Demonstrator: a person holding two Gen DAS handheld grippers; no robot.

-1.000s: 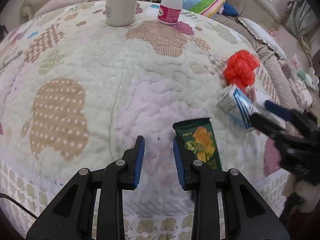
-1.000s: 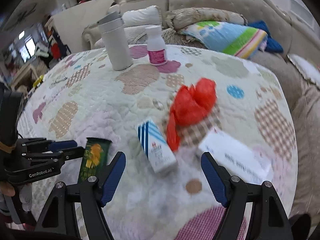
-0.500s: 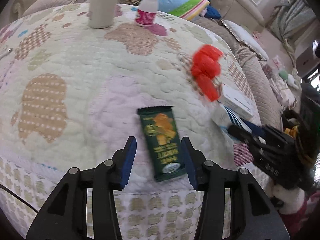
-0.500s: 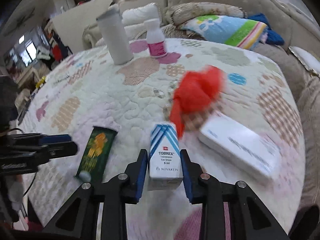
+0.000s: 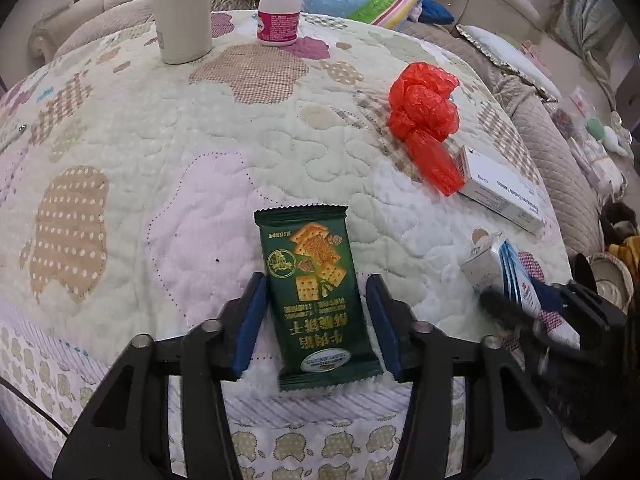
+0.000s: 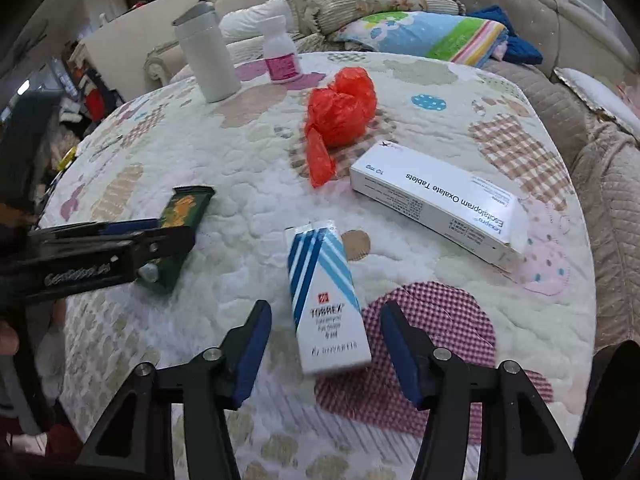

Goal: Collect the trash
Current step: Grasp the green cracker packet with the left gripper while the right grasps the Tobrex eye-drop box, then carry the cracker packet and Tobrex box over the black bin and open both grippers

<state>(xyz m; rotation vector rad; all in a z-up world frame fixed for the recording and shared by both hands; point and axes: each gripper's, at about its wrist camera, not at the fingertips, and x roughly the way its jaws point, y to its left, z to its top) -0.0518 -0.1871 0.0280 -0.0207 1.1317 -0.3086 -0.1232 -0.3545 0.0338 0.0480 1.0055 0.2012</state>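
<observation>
Since half a second ago, both grippers have spread their jaws. Left gripper [image 5: 316, 320]: jaws parted, straddling a flat dark-green cracker wrapper [image 5: 316, 296] with gold biscuit print, lying near the table's front edge; pads stand just off its sides, nothing gripped. Right gripper [image 6: 326, 348]: jaws wide apart, bracketing a small white eye-drop carton [image 6: 326, 300] with blue diagonal stripes, lying flat, released. Beyond: long white tablet box [image 6: 436, 204]; crumpled red plastic bag [image 6: 340, 112] touching its far end. Far side: white pill bottle with pink label [image 5: 279, 20]; cream cylindrical flask [image 5: 182, 8]. Surface: pale patchwork quilted cover [image 5: 160, 128].
</observation>
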